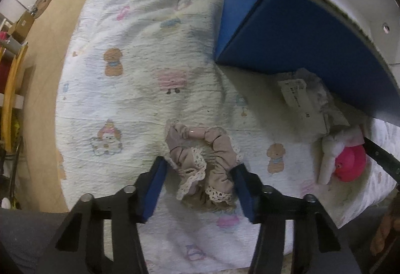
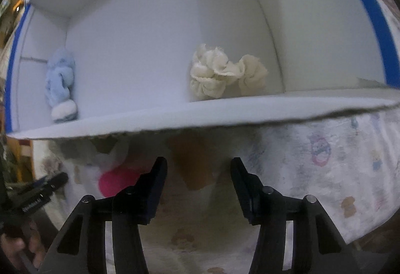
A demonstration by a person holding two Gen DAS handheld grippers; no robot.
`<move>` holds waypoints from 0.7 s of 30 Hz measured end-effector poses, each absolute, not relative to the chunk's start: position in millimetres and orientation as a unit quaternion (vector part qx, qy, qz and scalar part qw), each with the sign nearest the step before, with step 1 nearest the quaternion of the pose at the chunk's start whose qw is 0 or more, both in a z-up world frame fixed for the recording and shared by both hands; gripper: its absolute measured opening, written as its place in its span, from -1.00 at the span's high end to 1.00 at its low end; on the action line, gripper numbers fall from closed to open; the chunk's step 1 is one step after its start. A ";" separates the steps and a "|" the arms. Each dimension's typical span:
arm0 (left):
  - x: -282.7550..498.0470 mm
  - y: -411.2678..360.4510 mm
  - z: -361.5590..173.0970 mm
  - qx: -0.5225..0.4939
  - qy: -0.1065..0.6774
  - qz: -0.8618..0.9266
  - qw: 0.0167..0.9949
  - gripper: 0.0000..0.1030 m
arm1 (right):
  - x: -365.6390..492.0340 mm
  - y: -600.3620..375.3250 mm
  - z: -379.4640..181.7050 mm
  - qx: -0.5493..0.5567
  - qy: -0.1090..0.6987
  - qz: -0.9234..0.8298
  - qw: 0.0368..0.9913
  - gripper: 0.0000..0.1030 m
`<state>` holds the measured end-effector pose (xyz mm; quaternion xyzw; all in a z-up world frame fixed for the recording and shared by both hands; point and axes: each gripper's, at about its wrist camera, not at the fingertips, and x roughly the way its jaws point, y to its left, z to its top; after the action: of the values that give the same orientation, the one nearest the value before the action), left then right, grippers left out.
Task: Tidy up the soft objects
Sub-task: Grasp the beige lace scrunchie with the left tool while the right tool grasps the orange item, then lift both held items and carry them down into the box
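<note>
In the left wrist view, a beige lace-trimmed scrunchie (image 1: pixel 202 164) lies on the printed quilt (image 1: pixel 130 103). My left gripper (image 1: pixel 200 169) is open, its blue pads on either side of the scrunchie, not closed on it. A blue box (image 1: pixel 287 36) with a white inside stands at the upper right. In the right wrist view, my right gripper (image 2: pixel 198 169) is open and empty, low in front of the box's front wall (image 2: pixel 200 113). Inside the box lie a cream scrunchie (image 2: pixel 225 73) and a light blue plush piece (image 2: pixel 61 83).
Beside the box lie a grey-white fabric item with a paper tag (image 1: pixel 305 98) and a pink and white soft toy (image 1: pixel 345 161), the latter also blurred in the right wrist view (image 2: pixel 117 179). The wooden floor (image 1: pixel 47 53) and the bed's edge are on the left.
</note>
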<state>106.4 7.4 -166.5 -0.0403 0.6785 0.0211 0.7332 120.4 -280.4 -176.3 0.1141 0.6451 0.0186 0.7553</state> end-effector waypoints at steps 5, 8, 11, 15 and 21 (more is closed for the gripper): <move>110.7 -11.7 -167.6 -0.015 0.673 0.005 0.740 0.66 | 121.7 -273.5 -186.5 0.093 0.651 0.015 0.753 0.13; 111.1 -20.3 -166.3 -0.006 0.670 0.003 0.743 0.78 | 118.8 -263.8 -188.6 0.072 0.652 0.023 0.755 0.61; 112.3 -21.3 -164.0 -0.010 0.667 0.004 0.745 0.79 | 115.7 -255.7 -187.1 0.062 0.647 0.031 0.759 0.84; 110.9 -9.7 -152.1 -0.014 0.655 0.014 0.755 0.80 | 112.2 -255.7 -181.2 0.072 0.639 0.032 0.765 0.87; 106.7 -2.2 -136.7 -0.006 0.638 0.044 0.769 0.80 | 108.6 -262.8 -174.2 0.084 0.627 0.025 0.774 0.87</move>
<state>106.7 -2.2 -136.7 -0.0064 0.6379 0.0437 0.7689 108.6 -262.8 -174.2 0.0835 0.6274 0.0251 0.7738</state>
